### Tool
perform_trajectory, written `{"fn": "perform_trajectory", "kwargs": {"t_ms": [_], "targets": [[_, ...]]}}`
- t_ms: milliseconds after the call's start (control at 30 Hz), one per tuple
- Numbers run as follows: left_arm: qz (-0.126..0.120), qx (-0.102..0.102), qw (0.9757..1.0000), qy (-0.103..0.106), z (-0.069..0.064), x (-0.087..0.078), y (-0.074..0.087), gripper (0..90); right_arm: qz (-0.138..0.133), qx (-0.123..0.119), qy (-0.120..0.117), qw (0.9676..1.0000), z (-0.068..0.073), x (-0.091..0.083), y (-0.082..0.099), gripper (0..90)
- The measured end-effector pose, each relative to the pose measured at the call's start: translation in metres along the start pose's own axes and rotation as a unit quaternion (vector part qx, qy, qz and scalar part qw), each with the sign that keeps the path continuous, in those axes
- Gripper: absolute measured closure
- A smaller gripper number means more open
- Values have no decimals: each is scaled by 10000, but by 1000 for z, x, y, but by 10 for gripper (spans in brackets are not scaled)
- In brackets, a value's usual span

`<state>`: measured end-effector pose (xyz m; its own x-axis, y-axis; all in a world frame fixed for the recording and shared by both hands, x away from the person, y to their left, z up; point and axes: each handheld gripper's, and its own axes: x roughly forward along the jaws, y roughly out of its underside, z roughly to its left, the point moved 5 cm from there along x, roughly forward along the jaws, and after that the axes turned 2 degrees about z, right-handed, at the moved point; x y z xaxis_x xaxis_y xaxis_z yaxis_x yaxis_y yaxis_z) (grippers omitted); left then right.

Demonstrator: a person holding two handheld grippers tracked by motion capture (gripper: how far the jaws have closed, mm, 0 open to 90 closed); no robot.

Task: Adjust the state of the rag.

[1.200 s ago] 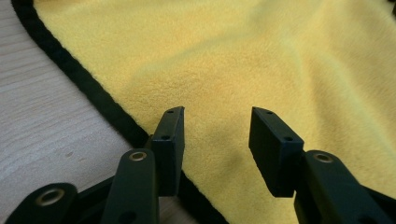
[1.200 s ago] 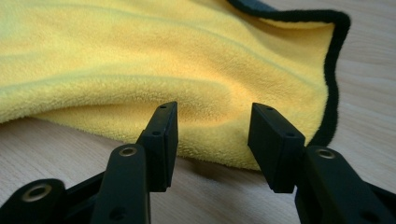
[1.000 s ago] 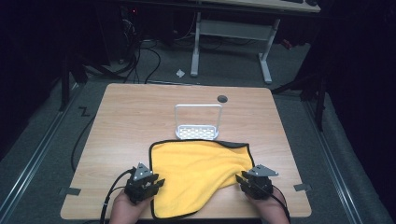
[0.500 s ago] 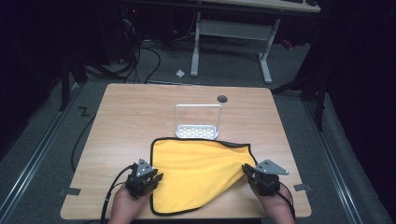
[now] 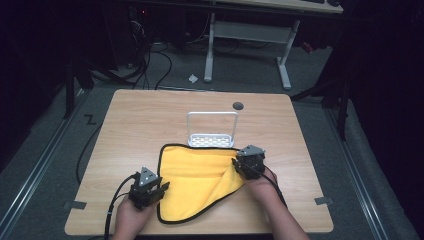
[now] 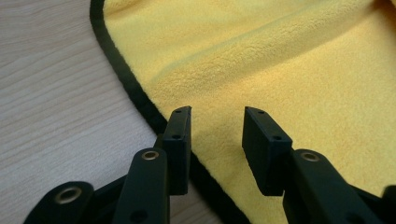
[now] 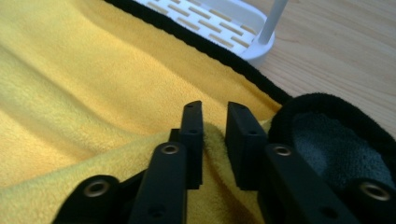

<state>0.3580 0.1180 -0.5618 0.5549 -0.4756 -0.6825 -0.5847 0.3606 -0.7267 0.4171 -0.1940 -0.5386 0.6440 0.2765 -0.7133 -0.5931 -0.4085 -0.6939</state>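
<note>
A yellow cloth with black trim lies on the wooden table, toward its near side. My left gripper rests at the cloth's left edge. In the left gripper view it stands open over the yellow cloth just inside the trim, gripping nothing. My right gripper is shut on the cloth's right corner, lifted and folded inward. In the right gripper view yellow fabric bunches between its narrow jaws, and a curl of grey underside shows at the right.
A small white rack with a slotted base and a wire loop stands just past the cloth's far edge, close to my right gripper; its base touches the trim. A dark round hole sits near the table's far edge.
My right gripper has moved away from the person and inward, carrying the cloth's near right corner over toward the rack. The left gripper has shifted slightly along the left edge.
</note>
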Motion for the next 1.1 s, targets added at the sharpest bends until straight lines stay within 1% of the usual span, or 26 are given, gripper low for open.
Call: {"fn": "perform_trajectory", "kwargs": {"t_ms": [67, 100, 133, 167, 233, 333, 400, 433, 467, 533, 567, 600, 633, 667, 700, 733, 767, 800, 867, 933, 967, 1000, 1100], "targets": [[-7, -12, 10000, 25, 1, 0, 1, 627, -160, 63, 58, 9998, -3, -13, -2, 688], [-17, -41, 10000, 38, 2, -1, 1, 625, -366, 134, 106, 9992, -9, -32, -1, 667], [-17, -41, 10000, 38, 2, -1, 1, 624, -366, 134, 106, 9992, -9, -32, -1, 667], [-39, -81, 9999, 46, 3, -1, 0, 624, -460, 143, 177, 9987, -12, -42, 1, 666], [-59, -105, 9999, 70, 1, -1, 0, 621, -546, 181, 282, 9979, -19, -57, 12, 666], [-55, -51, 9999, 86, -3, -2, 0, 619, -557, 226, 472, 9971, -26, -70, 36, 668], [-52, -20, 9999, 86, -5, -1, 0, 617, -517, 322, 497, 9969, -28, -73, 51, 669], [-52, -27, 9999, 107, -6, -1, 0, 617, -519, 394, 445, 9969, -29, -74, 56, 667], [-46, -13, 9999, 130, -7, 0, 0, 616, -465, 475, 364, 9971, -29, -72, 60, 652], [-35, 41, 9999, 132, -9, 0, 0, 613, -347, 421, 411, 9977, -30, -65, 63, 603], [-38, 40, 9999, 137, -9, 0, 0, 612, -346, 460, 349, 9977, -31, -61, 63, 573], [-40, 38, 9999, 152, -10, 0, 0, 611, -339, 568, 309, 9973, -31, -57, 62, 549], [-42, 36, 9998, 165, -10, 0, 0, 610, -327, 617, 291, 9971, -31, -52, 61, 532], [-36, 42, 9998, 174, -10, 0, 1, 611, -326, 655, 271, 9970, -32, -48, 59, 551], [-29, 53, 9998, 176, -10, 1, 2, 611, -327, 643, 194, 9972, -31, -45, 58, 635], [-6, 65, 9998, 169, -10, 1, 2, 611, -322, 582, 206, 9976, -29, -43, 56, 715], [-11, 61, 9998, 166, -10, 1, 3, 611, -341, 496, 287, 9978, -28, -44, 55, 778], [-23, 54, 9998, 166, -10, 1, 3, 611, -372, 452, 301, 9978, -27, -46, 53, 801], [-25, 87, 9998, 158, -10, 1, 4, 611, -459, 384, 373, 9975, -25, -53, 52, 811], [-29, 121, 9998, 144, -10, 1, 4, 610, -504, 358, 420, 9972, -24, -63, 56, 810], [-25, 127, 9998, 144, -10, 1, 4, 614, -560, 388, 471, 9966, -26, -76, 60, 807], [-20, 138, 9998, 136, -10, 1, 4, 614, -560, 388, 471, 9966, -26, -76, 60, 807], [-15, 183, 9998, 121, -10, 2, 4, 617, -724, 577, 534, 9943, -30, -99, 66, 801]]}}
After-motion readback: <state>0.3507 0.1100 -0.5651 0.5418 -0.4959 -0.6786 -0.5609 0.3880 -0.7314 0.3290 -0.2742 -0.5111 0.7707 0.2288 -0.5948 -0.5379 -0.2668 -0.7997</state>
